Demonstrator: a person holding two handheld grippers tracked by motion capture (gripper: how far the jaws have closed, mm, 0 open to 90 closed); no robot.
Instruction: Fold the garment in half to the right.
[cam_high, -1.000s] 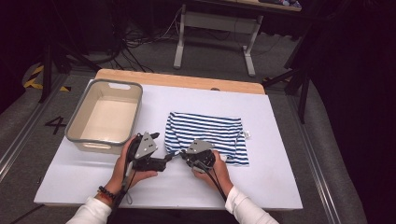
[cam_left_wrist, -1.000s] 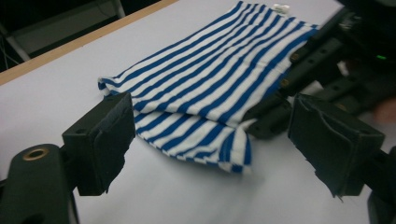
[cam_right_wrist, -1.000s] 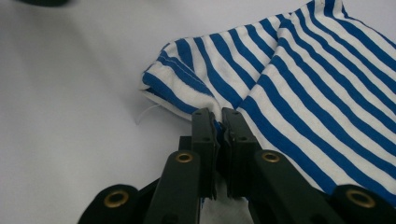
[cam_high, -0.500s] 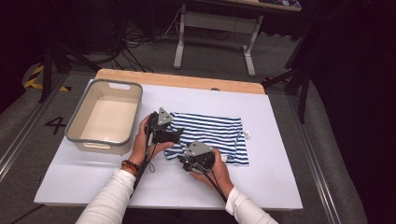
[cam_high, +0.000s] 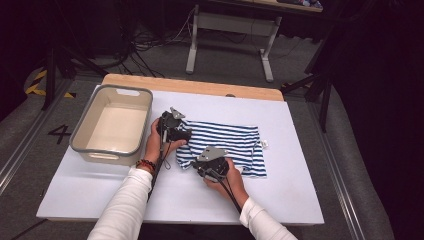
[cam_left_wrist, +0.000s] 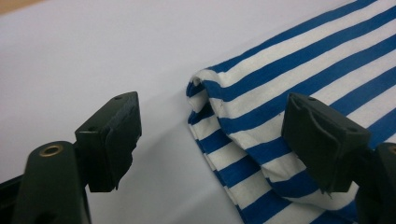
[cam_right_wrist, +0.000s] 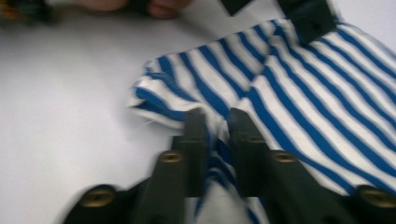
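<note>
A dim room with dark cabling and metal table legs lies beyond the white sheet-covered table (cam_high: 310, 170) where I work. On it there is one blue-and-white striped cotton garment (cam_high: 235, 142), lying flat near the middle with its long axis running across the table from left to right, and one empty grey-rimmed cream plastic tub (cam_high: 112, 125) just beside its left end.

My left claw (cam_left_wrist: 210, 135) stands with jaws spread wide, straddling the garment's far-left corner: one jaw is over bare table, the other over the stripes, and the folded edge lies between them, just ahead. I judge that closing here would catch that corner.

My right claw (cam_right_wrist: 217, 144) is pinched on the garment's near-left edge, with cloth bunched between the nearly meeting jaws. Both claws are at the left end, the left one farther from me and nearer the tub. Two claws, one garment, one tub.
</note>
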